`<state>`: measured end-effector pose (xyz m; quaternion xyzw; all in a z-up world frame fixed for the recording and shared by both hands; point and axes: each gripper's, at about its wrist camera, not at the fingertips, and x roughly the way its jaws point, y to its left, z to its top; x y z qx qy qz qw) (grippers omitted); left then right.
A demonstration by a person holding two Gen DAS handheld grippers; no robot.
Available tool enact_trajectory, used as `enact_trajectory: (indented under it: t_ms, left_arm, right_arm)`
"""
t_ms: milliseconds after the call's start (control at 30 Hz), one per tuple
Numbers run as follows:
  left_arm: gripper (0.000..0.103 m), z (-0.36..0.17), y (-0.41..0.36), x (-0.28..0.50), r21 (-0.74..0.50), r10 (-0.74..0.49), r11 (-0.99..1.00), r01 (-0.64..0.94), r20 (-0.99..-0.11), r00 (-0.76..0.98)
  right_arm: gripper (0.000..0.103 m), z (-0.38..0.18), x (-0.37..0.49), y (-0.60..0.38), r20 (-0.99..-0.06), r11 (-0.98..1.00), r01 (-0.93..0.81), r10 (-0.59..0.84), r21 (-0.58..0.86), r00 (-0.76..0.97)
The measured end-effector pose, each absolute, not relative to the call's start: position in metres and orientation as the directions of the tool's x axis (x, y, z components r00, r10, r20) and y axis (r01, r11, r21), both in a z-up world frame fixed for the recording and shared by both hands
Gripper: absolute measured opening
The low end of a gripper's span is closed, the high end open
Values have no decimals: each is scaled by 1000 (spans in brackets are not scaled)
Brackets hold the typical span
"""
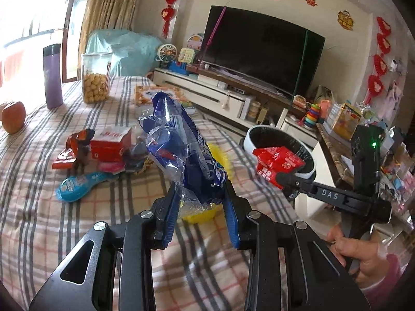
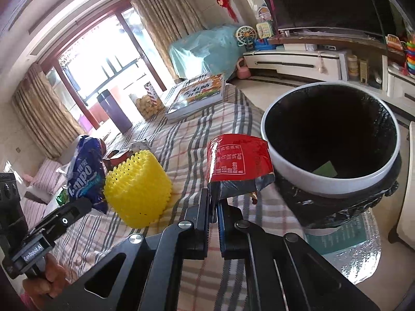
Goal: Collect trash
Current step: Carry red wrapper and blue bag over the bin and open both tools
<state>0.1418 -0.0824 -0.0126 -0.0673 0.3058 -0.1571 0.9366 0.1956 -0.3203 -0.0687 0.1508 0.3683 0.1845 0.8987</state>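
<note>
My left gripper is shut on a crumpled blue plastic snack bag, held up above the checked tablecloth. The same blue bag appears at the left of the right wrist view. My right gripper is shut on a red wrapper, which hangs just left of the rim of the white bin with its black liner. From the left wrist view, that red wrapper sits in front of the bin, beyond the table's right edge. A yellow foam net sleeve stands on the cloth between both grippers.
More rubbish lies on the table: red wrappers and a red box, and a turquoise wrapper. An apple, a purple flask, a biscuit jar and a book stand farther back. A TV cabinet lies beyond.
</note>
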Motion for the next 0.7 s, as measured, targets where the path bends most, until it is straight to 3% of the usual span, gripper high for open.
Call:
enact_trajectory:
  t_ms: [700]
  left_arm:
    - [31,-26,-174,169,-196,-475,867,457,-602,642]
  right_arm:
    - [5,-55,185,-378,-595,906,-140,372,399,713]
